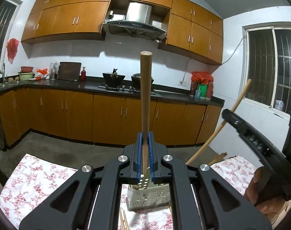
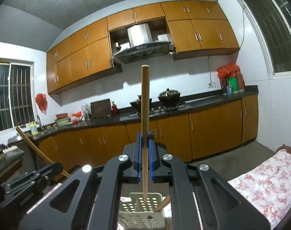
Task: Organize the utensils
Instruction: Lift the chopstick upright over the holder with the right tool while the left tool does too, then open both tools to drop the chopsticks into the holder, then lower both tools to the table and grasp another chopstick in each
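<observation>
My left gripper [image 1: 145,141] is shut on a wooden-handled utensil [image 1: 145,95] that stands upright above a perforated utensil holder [image 1: 147,197]; its perforated metal end [image 1: 143,182] sits just over the holder. My right gripper [image 2: 145,141] is shut on a wooden stick [image 2: 145,124] whose lower end reaches down into the holder [image 2: 141,209]. Another wooden handle [image 2: 163,204] leans inside the holder. The right gripper also shows in the left wrist view [image 1: 250,138], with its stick [image 1: 222,122].
The holder stands on a table with a floral cloth [image 1: 36,182]. Loose chopsticks [image 1: 123,220] lie on the cloth by the holder. Kitchen cabinets and a counter [image 1: 107,88] with pots lie beyond the floor. The left gripper's body shows low left in the right wrist view [image 2: 30,180].
</observation>
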The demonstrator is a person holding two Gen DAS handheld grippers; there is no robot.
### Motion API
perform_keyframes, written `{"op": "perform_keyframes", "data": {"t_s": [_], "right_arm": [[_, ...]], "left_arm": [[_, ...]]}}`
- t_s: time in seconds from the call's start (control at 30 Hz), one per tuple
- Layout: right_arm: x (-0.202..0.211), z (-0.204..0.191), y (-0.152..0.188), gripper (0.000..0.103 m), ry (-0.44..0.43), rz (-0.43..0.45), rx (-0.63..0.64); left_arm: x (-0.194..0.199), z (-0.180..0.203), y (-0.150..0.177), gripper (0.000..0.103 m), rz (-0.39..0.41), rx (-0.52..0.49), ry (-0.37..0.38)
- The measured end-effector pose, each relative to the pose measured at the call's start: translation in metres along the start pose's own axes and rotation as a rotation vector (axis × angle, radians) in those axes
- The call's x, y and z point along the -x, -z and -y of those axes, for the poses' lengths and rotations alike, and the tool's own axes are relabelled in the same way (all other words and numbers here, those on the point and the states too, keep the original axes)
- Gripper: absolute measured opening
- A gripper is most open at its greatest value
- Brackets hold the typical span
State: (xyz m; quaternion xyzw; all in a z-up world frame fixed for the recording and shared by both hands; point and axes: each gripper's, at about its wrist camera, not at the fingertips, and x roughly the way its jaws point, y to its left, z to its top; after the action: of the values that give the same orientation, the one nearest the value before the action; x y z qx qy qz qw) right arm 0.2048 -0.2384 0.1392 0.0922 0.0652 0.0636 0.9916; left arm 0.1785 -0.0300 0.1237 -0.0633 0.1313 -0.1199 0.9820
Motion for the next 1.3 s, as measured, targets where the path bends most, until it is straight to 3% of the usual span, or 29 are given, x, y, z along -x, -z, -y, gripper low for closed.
{"op": "perform_keyframes", "data": {"t_s": [0.4, 0.5, 0.53, 0.57, 0.63, 0.7, 0.87, 1.0, 1.17, 1.3], "right_arm": [[-0.025, -0.008, 0.037, 0.008, -0.009, -0.126, 0.019], [-0.022, -0.011, 0.040, 0.013, -0.020, -0.136, 0.033], [-0.020, -0.012, 0.040, 0.019, -0.024, -0.137, 0.036], [-0.017, -0.012, 0.040, 0.025, -0.026, -0.135, 0.039], [-0.010, -0.011, 0.038, 0.029, -0.027, -0.125, 0.046], [-0.003, -0.011, 0.035, 0.031, -0.027, -0.120, 0.046], [0.023, -0.001, 0.025, 0.036, -0.008, -0.093, 0.042], [0.048, 0.019, 0.025, 0.038, 0.047, -0.101, 0.027], [0.060, 0.056, 0.058, 0.039, 0.141, -0.237, -0.007], [0.047, 0.079, 0.114, 0.038, 0.167, -0.455, -0.039]], "left_arm": [[-0.031, -0.004, 0.022, 0.007, -0.084, 0.008, 0.016], [-0.032, -0.004, 0.025, 0.008, -0.102, 0.009, 0.022], [-0.032, -0.005, 0.025, 0.009, -0.104, 0.011, 0.025], [-0.032, -0.005, 0.026, 0.011, -0.105, 0.012, 0.026], [-0.027, -0.005, 0.024, 0.033, -0.096, 0.012, 0.021], [-0.022, -0.005, 0.022, 0.040, -0.077, 0.011, 0.016], [-0.007, -0.007, 0.014, 0.042, -0.048, 0.025, 0.019], [0.023, -0.016, 0.008, 0.049, 0.008, 0.053, 0.012], [0.054, -0.035, 0.028, 0.053, 0.003, 0.061, -0.078], [0.053, -0.049, 0.068, 0.053, -0.116, 0.052, -0.150]]}}
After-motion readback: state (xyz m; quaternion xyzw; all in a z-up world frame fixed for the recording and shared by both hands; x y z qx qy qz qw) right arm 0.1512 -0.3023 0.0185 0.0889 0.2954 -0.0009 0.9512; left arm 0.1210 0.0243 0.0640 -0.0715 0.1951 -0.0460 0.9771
